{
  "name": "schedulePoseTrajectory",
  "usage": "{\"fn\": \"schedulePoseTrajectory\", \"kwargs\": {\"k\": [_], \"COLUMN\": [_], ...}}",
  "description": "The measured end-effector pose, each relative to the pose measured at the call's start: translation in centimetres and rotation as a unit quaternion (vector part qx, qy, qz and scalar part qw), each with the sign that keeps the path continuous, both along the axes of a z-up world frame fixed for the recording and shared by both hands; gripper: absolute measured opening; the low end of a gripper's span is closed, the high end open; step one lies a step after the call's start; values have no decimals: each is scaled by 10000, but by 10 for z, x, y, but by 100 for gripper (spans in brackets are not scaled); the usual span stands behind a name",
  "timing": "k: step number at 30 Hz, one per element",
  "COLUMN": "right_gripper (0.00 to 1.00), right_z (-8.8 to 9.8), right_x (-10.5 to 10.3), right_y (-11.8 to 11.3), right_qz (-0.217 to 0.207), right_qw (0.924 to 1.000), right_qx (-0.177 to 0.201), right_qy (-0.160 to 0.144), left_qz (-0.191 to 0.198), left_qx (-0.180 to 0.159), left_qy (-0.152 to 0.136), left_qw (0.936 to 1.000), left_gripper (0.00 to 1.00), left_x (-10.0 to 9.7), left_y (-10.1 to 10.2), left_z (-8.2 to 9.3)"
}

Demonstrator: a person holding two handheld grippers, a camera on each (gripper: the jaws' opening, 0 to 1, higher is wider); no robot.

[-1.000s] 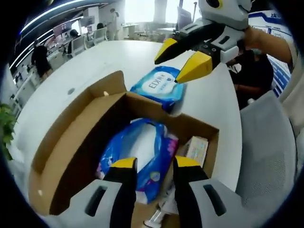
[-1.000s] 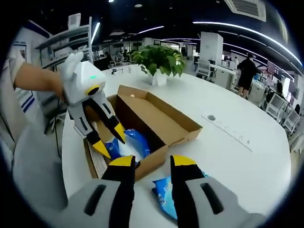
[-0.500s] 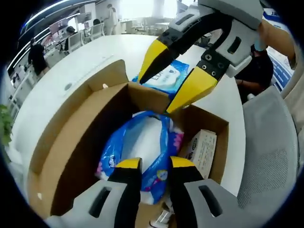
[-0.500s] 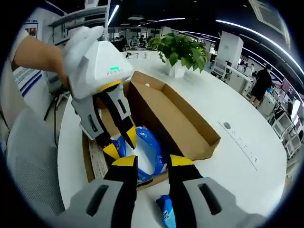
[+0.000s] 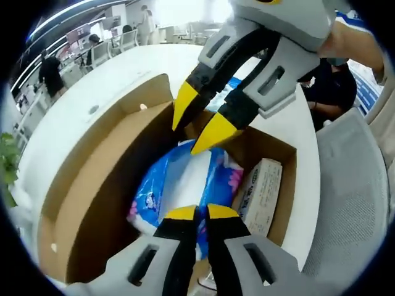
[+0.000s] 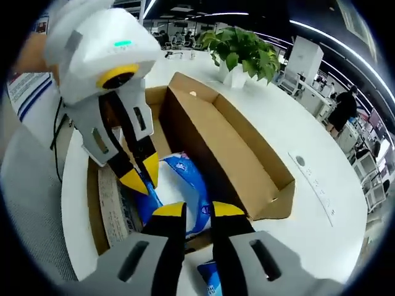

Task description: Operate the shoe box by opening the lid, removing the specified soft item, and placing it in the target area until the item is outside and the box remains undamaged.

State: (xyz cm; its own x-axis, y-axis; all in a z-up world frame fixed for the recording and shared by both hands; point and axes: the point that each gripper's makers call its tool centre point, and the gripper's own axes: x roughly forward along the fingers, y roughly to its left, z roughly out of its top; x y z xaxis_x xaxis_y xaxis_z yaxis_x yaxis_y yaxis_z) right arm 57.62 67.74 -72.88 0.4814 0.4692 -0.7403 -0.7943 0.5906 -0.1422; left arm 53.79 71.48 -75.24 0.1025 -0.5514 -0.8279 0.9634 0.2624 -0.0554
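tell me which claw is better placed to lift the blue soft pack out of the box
Left, probably. The left claw has its tips nearly closed right at the blue soft pack inside the open shoe box. The right claw hangs open above the pack's far end, gripping nothing.

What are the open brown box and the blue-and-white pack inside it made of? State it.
Open brown box: apparently plain matte cardboard, with folded flaps and raw brown walls. Blue-and-white pack: seemingly thin glossy plastic film, wrinkled and catching highlights; probably soft contents, though those cannot be told.
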Motion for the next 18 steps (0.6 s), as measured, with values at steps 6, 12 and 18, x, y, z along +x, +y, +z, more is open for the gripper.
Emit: {"fn": "schedulePoseTrajectory", "kwargs": {"k": [6,12,18], "right_gripper": [5,0,0], "right_z": [-12,-12,-1], "right_x": [-1,1,2], "right_y": [6,4,2], "right_qz": [43,9,40], "right_qw": [9999,9999,10000], "right_qx": [-84,-110,-58], "right_qy": [118,83,-64], "left_qz": [-22,9,95], "left_qx": [-43,-97,-238], "left_qy": [-28,-74,-139], "left_qw": [10000,9999,9996], "left_gripper": [0,0,0], "left_x": [-2,-1,1], "left_y": [1,2,-1], "left_z": [3,6,18]}}
